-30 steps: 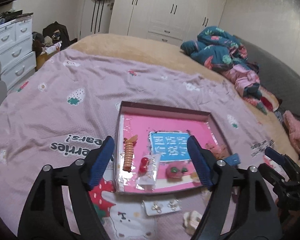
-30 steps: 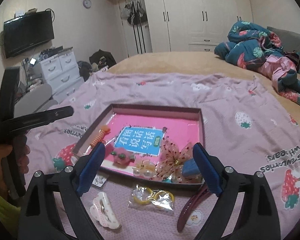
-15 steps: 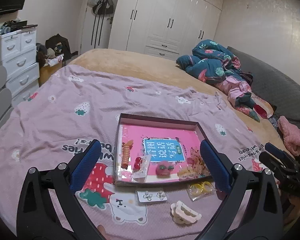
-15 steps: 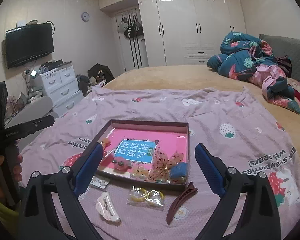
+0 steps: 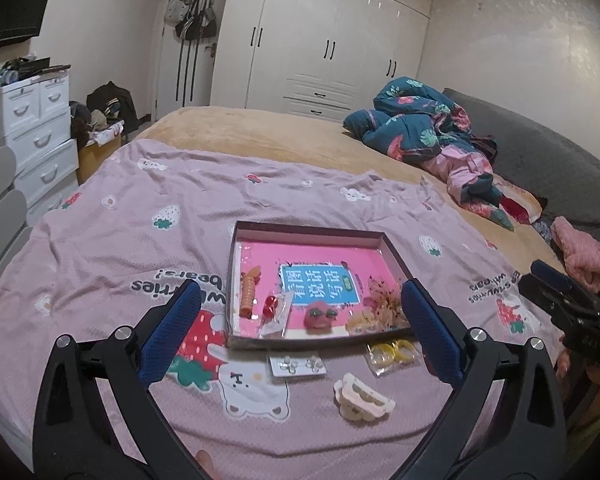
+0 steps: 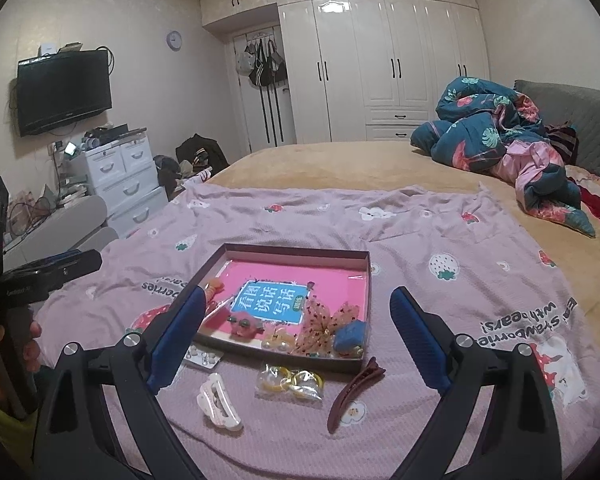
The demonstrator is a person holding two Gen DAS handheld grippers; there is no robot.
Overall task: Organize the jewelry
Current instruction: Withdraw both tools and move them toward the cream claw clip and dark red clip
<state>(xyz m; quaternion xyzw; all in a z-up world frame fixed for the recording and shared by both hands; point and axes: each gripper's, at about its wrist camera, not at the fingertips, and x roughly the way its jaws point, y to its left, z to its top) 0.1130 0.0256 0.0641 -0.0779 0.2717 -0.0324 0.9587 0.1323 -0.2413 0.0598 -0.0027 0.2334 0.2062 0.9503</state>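
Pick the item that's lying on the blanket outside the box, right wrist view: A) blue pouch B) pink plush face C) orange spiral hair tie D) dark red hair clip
D: the dark red hair clip lies on the blanket just in front of the box, while the other three sit inside its walls.

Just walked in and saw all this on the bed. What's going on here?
Someone is sorting hair accessories and jewelry into a shallow box on the bedspread. Each hand holds tongs, the left tongs and right tongs, both open and empty, held above the bed near the box. Several pieces already lie in the box. Outside it, in front, lie a white claw clip, a bag of yellow rings, a maroon clip and an earring card.
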